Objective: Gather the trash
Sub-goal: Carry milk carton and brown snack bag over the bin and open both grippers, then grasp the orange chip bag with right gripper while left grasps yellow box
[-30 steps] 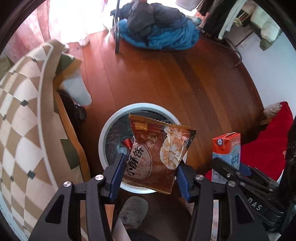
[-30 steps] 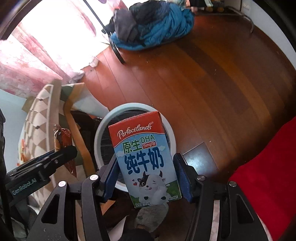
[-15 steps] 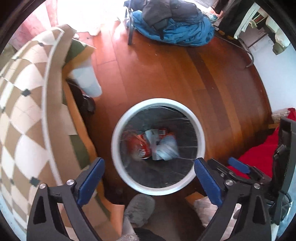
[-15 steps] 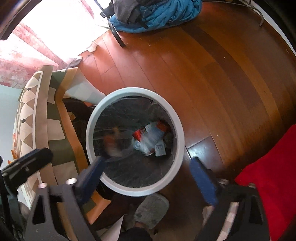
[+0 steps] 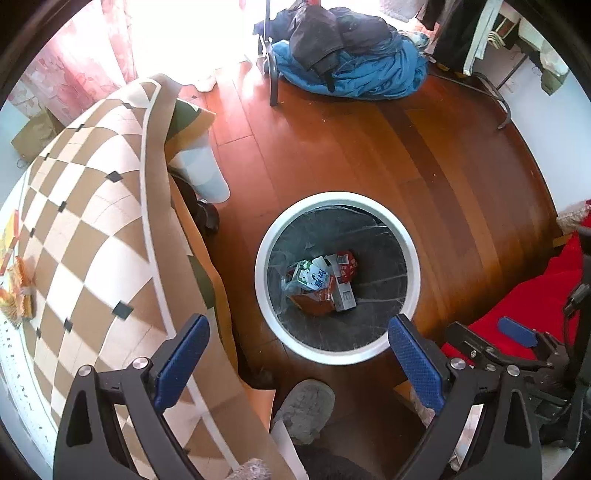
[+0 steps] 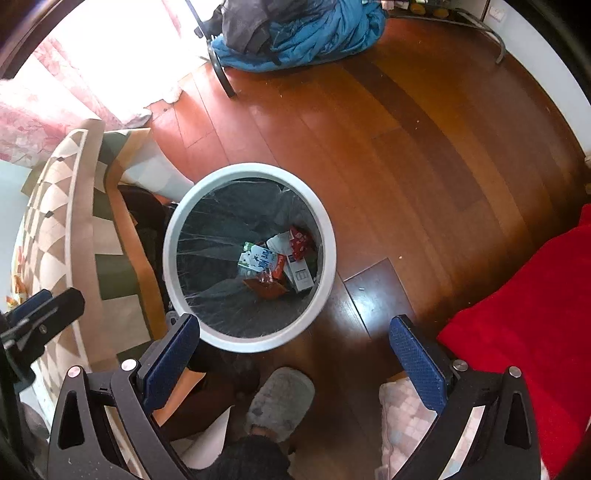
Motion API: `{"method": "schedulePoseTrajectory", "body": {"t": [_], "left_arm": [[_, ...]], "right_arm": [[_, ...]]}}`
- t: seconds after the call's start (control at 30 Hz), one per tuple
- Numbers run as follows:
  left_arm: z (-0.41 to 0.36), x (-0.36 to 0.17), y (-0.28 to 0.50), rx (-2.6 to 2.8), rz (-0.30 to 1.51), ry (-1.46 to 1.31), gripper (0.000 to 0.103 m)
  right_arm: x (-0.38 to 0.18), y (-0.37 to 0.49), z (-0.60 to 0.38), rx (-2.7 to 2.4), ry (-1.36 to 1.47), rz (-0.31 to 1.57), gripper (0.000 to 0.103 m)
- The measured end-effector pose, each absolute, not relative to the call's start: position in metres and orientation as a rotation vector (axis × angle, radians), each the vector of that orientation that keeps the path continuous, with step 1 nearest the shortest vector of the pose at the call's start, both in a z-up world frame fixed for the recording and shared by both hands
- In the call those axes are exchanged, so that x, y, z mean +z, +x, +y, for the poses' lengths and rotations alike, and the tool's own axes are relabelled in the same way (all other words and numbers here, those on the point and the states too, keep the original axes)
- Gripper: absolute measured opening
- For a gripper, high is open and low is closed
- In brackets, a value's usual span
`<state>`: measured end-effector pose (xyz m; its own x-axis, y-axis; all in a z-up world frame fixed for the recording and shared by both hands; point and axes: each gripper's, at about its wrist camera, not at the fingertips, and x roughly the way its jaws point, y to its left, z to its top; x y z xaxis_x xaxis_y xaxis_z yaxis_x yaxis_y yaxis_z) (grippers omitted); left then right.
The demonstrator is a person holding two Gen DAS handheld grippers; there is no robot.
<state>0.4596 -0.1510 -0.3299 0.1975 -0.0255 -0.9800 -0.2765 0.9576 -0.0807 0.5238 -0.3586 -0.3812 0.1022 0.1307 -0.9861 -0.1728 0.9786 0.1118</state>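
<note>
- Left tongs (image 5: 295,360) and right tongs (image 6: 293,360) both gape wide, holding nothing.
- The milk carton (image 5: 312,275) and snack bag (image 5: 314,297) lie in the bin (image 5: 338,354), straight below both.
- More wrappers (image 5: 18,291) lie on the table (image 5: 92,206), likely nearer the left tongs.

daylight from window (image 5: 184,29), overexposed | floor (image 6: 332,129) glare | fisheye-warped edges
</note>
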Motion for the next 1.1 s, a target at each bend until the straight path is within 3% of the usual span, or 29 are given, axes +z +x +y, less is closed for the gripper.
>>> {"method": "schedulePoseTrajectory", "body": {"t": [0.73,0.97,1.1], "left_arm": [[-0.133,-0.176,0.365,0.196,1.077,-0.223,0.099],[-0.081,-0.143,0.326,0.324,1.005,-0.233,0.099],[-0.019,-0.153,0.294,0.445,0.999,-0.29,0.099]], "right_arm": [[-0.194,0.437,-0.332,0.297,-0.004,1.178,0.103],[-0.141,0.406,-0.268,0.409,0.023,1.103,0.103],[-0.15,0.392,-0.202,0.5,-0.017,1.128,0.103]]}}
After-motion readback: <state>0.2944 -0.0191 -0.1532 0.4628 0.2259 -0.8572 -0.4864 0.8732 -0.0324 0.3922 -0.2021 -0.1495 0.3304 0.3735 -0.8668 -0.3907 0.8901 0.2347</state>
